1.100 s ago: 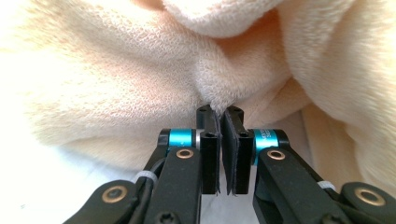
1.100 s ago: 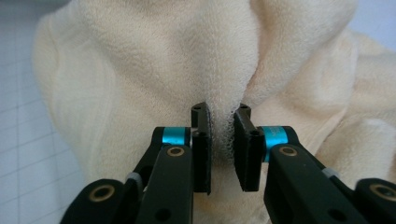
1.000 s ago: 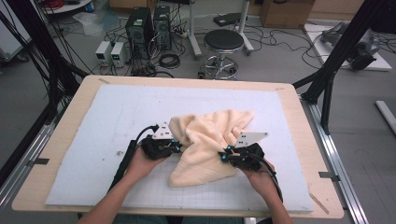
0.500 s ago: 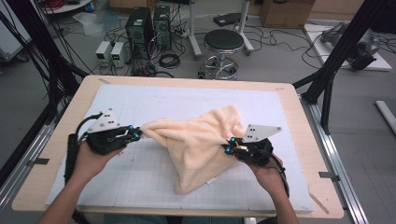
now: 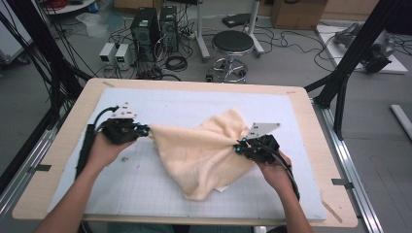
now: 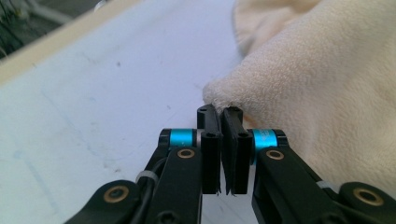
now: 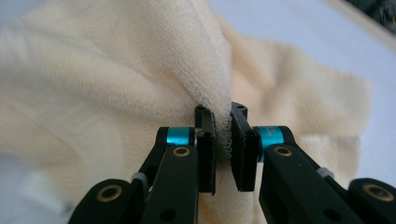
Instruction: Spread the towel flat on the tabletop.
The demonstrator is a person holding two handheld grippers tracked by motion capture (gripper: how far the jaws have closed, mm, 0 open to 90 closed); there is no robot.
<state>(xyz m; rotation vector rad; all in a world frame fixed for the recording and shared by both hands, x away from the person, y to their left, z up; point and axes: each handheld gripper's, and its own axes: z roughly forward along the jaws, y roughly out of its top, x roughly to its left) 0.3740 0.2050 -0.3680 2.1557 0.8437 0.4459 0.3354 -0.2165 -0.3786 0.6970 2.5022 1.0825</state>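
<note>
Left tool (image 5: 145, 131) swung outward, towel (image 5: 204, 155) stretched

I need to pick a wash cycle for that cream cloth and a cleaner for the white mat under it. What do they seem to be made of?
The cream cloth looks like soft terry or fleece: a fuzzy nap, a stitched hem, limp folds. The white mat looks like a smooth, matte sheet, perhaps plastic or foam board, printed with a faint grid; which one cannot be told.

A grey floor (image 5: 291, 63) fills the upper half of the frame, strewn with black cables. A round black stool (image 5: 232, 42) stands at top centre, two computer towers (image 5: 154, 25) and small white boxes (image 5: 115, 52) at upper left, black frame struts (image 5: 357, 53) at right.
</note>
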